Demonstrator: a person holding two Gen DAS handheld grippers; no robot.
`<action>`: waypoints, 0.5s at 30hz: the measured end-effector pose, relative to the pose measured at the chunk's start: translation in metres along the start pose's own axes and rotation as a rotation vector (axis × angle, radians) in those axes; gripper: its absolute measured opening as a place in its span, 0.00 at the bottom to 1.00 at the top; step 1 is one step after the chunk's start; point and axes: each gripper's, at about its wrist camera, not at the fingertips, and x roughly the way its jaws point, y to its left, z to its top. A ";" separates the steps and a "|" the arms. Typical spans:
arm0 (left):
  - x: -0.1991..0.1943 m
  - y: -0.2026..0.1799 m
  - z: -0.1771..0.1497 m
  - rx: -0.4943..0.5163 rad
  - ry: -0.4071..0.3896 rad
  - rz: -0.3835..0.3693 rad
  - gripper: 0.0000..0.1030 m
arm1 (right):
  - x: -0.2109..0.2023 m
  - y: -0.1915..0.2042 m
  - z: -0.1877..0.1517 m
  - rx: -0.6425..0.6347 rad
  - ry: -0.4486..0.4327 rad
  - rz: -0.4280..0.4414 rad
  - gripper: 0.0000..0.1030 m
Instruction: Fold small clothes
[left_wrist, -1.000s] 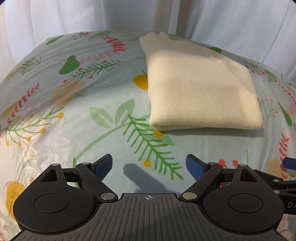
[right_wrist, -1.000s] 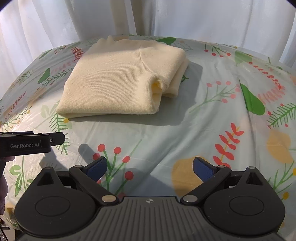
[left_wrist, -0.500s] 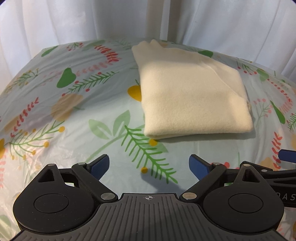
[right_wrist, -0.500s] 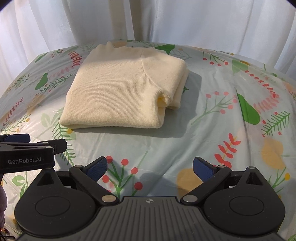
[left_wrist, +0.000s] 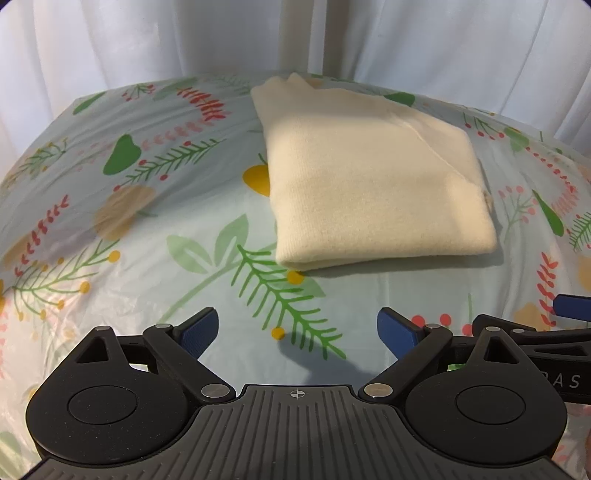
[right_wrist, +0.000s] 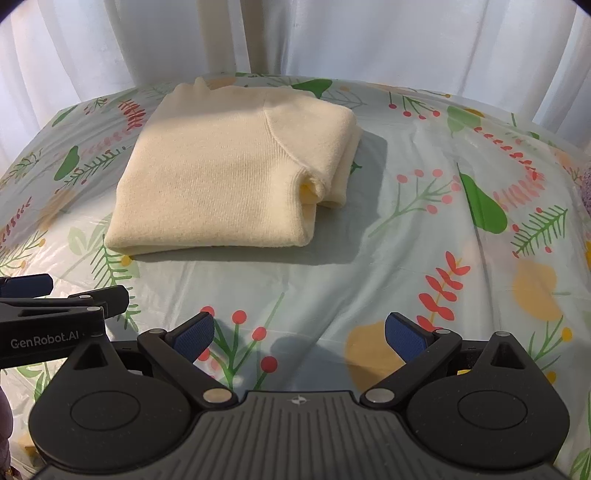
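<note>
Blue pads are sitting on the tips of both grippers, and both pairs of jaws are standing wide apart with nothing between them. Only the tablecloth is showing in each gap. The left gripper (left_wrist: 297, 326) is hanging over the near part of the table, above a green fern picture, and it is not touching the sweater. The right gripper (right_wrist: 299, 332) is hanging over red berry pictures, also well back from the sweater. In the right wrist view, the left gripper (right_wrist: 55, 295) is poking in from the left edge, just beside the right one.

The cream sweater (right_wrist: 236, 177) is lying folded into a neat, thick square on the far middle of the table. Its rounded folded edge is facing the grippers. On its right side, a tucked sleeve is making a small bump.

The tablecloth (right_wrist: 424, 258) is looking shiny like plastic, pale blue-green, with leaves, berries and yellow fruit printed on it. It is wrinkling a little. White curtains (left_wrist: 147, 48) are hanging behind the table, with light glowing through them.
</note>
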 end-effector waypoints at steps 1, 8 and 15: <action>0.000 0.000 0.000 0.000 0.001 0.000 0.94 | 0.000 0.000 0.000 -0.001 -0.001 -0.004 0.96; 0.000 0.002 0.000 0.007 -0.004 0.019 0.94 | 0.000 0.000 0.001 0.001 -0.003 -0.009 0.96; 0.000 0.005 0.001 0.008 -0.003 0.015 0.94 | 0.000 0.001 0.002 -0.001 -0.004 -0.010 0.96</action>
